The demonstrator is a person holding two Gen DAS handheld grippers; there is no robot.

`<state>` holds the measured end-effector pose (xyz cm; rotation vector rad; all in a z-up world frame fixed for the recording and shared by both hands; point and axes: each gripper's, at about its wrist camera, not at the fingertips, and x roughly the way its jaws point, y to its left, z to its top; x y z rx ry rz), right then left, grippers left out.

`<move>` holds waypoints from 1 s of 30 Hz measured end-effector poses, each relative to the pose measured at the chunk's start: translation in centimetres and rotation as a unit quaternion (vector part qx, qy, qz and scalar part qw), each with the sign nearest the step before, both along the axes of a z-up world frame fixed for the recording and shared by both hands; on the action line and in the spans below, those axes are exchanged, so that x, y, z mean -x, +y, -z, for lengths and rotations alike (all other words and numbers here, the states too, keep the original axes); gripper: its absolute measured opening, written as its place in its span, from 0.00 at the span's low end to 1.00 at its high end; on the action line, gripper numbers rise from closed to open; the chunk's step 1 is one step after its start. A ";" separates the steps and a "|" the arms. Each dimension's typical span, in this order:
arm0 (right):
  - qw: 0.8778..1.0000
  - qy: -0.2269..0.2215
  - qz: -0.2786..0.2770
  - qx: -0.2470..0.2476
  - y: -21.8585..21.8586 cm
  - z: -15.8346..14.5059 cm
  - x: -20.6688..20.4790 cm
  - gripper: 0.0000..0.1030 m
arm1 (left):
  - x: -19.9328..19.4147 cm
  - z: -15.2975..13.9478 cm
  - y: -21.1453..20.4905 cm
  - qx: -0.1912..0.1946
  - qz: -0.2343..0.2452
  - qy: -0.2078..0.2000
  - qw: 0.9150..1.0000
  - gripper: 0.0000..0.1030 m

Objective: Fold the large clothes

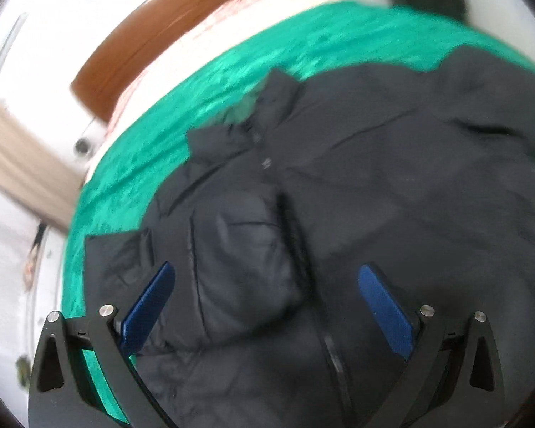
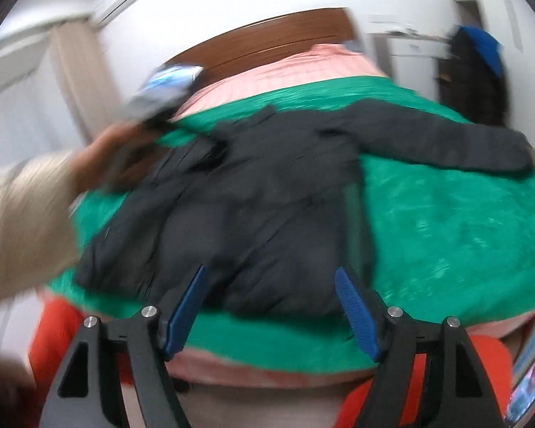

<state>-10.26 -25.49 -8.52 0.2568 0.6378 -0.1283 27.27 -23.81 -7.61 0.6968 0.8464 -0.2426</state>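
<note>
The black jacket (image 2: pixel 267 192) lies on the green bed cover (image 2: pixel 446 235) with one sleeve folded in and the other outstretched, so most folding remains, and both the left gripper (image 1: pixel 265 278) and right gripper (image 2: pixel 269 281) hang spread and empty above its hem.

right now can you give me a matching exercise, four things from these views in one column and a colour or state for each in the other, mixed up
Things:
1. jacket
2. blanket
3. headboard
4. right gripper

Colour or state:
A. brown wood
B. open, nothing between its fingers
C. green
D. dark, lying spread with one sleeve stretched out

Pairs: 1-D, 2-C, 3-A, 4-B
</note>
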 end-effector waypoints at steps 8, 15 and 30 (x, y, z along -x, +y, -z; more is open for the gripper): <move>1.000 -0.004 -0.006 -0.001 0.0 1.0 0.0 0.71 | -3.1 -3.1 8.2 0.134 -0.076 0.036 0.987 0.06; 1.000 -0.010 -0.019 0.002 1.4 0.5 -0.4 0.71 | -0.9 -16.0 31.9 0.251 -0.196 -0.063 0.946 0.05; 0.997 0.006 -0.057 0.054 5.4 0.7 -1.4 0.71 | 7.7 -1.4 63.6 0.207 -0.535 -0.043 0.818 0.63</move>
